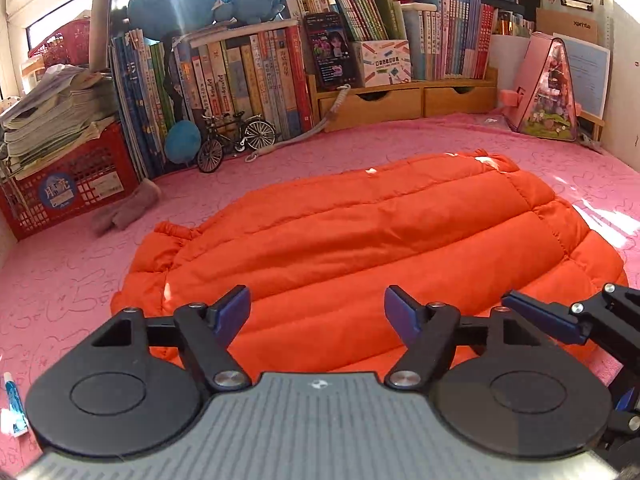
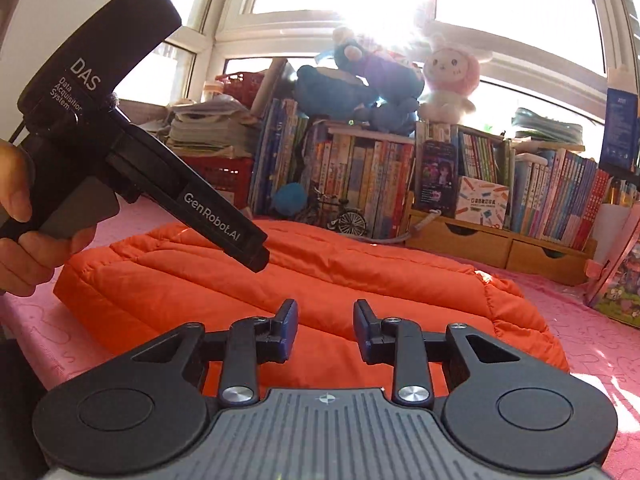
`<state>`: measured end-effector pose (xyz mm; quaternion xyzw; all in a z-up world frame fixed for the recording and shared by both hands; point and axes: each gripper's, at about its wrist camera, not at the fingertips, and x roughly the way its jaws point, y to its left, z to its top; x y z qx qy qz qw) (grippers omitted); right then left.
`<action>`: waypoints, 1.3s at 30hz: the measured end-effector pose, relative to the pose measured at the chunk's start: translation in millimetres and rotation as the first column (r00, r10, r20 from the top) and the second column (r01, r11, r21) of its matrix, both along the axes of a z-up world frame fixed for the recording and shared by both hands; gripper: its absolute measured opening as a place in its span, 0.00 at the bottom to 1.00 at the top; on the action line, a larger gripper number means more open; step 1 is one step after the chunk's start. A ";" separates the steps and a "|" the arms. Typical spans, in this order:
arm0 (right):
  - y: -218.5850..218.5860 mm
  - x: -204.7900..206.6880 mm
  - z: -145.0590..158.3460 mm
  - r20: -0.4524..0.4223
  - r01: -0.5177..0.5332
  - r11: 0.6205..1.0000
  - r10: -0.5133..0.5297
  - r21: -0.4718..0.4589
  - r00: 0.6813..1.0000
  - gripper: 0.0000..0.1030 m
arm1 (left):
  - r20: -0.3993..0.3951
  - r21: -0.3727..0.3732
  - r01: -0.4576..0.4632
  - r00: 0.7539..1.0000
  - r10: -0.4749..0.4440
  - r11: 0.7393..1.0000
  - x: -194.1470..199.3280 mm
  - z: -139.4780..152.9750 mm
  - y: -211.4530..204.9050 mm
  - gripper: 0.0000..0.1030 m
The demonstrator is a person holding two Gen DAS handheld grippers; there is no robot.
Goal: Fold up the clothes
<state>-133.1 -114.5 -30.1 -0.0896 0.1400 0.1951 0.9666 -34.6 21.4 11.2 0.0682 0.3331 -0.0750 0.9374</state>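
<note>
An orange quilted puffer jacket lies flat in a folded, oblong shape on the pink cover. My left gripper hovers over the jacket's near edge, open, with nothing between its blue pads. In the left wrist view the right gripper pokes in from the right edge, above the jacket's near right corner. The right wrist view shows the jacket low ahead and my right gripper above it, its jaws narrowly apart and empty. A hand holds the left gripper's black body at upper left.
Rows of books and wooden drawers line the back. A red crate with stacked papers stands at left, a toy bicycle and a grey cloth near it. A pink triangular box stands at back right.
</note>
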 end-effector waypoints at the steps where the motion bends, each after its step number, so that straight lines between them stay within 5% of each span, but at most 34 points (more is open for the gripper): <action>1: 2.5 1.3 -3.1 -0.017 -0.008 1.000 0.008 0.004 1.000 0.23 | -0.004 -0.002 0.011 1.000 -0.011 1.000 1.3 -0.8 -4.0 0.66; 10: 9.2 16.7 -20.7 -0.098 0.016 0.999 -0.012 0.032 0.995 0.19 | 0.078 0.260 -0.024 0.997 0.003 0.965 52.4 -20.8 -41.3 0.65; 17: 10.2 21.1 -33.1 -0.137 0.031 0.999 -0.026 0.036 0.990 0.19 | 0.058 0.322 -0.044 0.998 0.026 0.946 107.2 -32.6 -46.7 0.66; 21: 6.3 21.1 -34.5 -0.152 0.023 0.998 -0.015 0.056 0.988 0.19 | -0.007 0.282 -0.044 0.999 0.048 0.958 137.9 -36.7 -40.8 0.68; 31: 6.6 20.4 -37.1 -0.167 0.020 0.997 -0.008 0.073 0.986 0.19 | -0.140 0.099 -0.115 0.982 0.128 0.988 180.7 -54.6 -14.7 0.93; 35: 5.2 19.9 -38.0 -0.172 0.016 0.997 -0.002 0.080 0.985 0.19 | -0.166 0.053 -0.137 0.975 0.144 0.989 174.2 -42.5 -4.7 0.84; 39: 4.2 19.9 -38.4 -0.171 0.013 0.997 0.000 0.077 0.985 0.19 | -0.092 0.062 -0.101 0.990 0.107 0.993 136.4 -10.6 -1.8 0.74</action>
